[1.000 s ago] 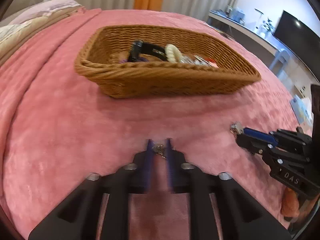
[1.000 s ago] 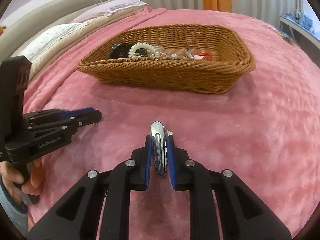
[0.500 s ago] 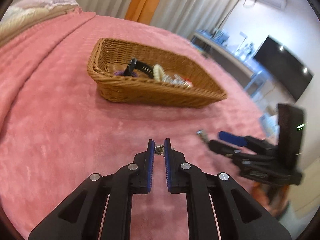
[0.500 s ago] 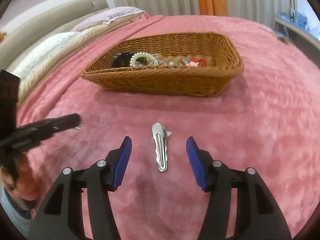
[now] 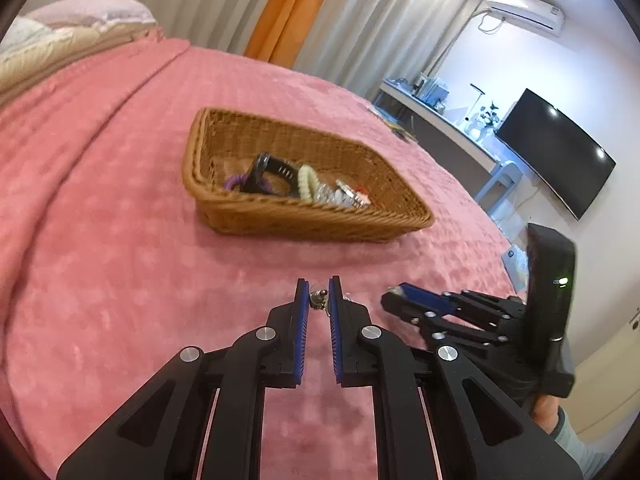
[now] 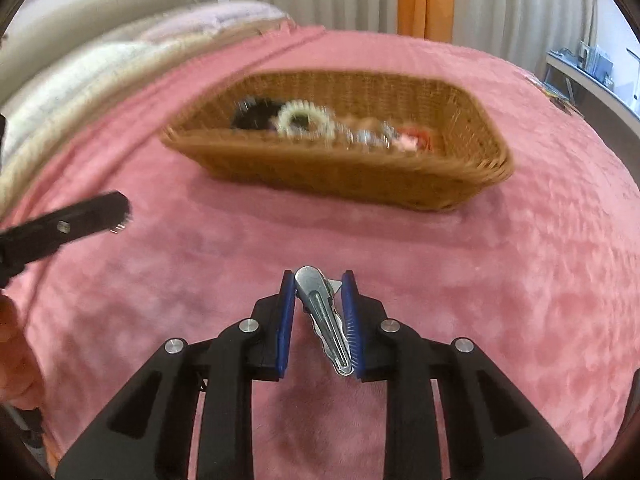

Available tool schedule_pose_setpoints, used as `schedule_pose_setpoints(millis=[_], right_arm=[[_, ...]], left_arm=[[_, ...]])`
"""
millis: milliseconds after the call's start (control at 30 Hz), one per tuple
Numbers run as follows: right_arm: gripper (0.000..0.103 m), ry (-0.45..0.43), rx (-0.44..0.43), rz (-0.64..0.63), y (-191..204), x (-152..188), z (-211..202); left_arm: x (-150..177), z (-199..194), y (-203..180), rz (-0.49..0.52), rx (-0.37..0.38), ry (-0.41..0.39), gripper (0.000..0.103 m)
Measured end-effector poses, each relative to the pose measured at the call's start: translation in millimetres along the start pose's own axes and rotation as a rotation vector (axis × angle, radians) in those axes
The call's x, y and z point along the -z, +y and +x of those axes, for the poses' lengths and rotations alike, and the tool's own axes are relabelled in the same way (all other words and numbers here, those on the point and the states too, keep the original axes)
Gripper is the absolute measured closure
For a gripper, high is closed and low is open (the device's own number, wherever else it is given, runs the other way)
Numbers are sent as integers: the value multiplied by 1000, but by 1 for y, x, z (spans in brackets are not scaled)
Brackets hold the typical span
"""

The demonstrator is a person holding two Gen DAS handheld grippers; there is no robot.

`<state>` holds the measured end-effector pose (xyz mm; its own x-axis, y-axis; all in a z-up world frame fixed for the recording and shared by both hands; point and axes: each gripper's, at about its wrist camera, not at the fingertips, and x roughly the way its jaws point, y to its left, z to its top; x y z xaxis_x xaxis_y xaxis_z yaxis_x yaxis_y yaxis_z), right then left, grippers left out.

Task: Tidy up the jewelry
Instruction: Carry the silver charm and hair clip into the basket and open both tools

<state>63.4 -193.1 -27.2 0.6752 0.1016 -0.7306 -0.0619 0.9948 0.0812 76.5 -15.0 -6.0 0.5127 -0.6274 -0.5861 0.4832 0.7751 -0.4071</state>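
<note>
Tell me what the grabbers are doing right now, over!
Left gripper shut on a tiny metal trinket. Right gripper closing, silver hair clip between its fingers. Wicker basket ahead on the pink blanket, path clear.

Silver hair clip [image 6: 326,322] lies lengthwise between blue pads (slightly tilted); wicker basket [image 6: 348,176] holds jewelry.

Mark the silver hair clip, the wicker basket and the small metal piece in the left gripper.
silver hair clip [image 6: 325,312], right wrist view, middle of its long body.
wicker basket [image 5: 320,222], left wrist view, near outer wall.
small metal piece [image 5: 319,300], left wrist view, the bit showing between the pads.
</note>
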Motion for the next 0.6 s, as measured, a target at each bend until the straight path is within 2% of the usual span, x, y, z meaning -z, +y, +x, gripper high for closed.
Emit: schedule_pose_setpoints(millis=[133,333,467,600], right_arm=[[82,-85,1,10,-2,-21,-33],[82,-228,21,1,-7,-74,-76],[82,-270,32,2,-15,-109,-75],[82,-242,18,27,-27,-138,-48]], left_arm=[[-18,-18,-15,48,-8,-49,95],[-61,-34,-39,121,-14,-126,95],[-92,-27,-53,172,-32,-163,95],[-119,0,-55,171,-42,-169,95]])
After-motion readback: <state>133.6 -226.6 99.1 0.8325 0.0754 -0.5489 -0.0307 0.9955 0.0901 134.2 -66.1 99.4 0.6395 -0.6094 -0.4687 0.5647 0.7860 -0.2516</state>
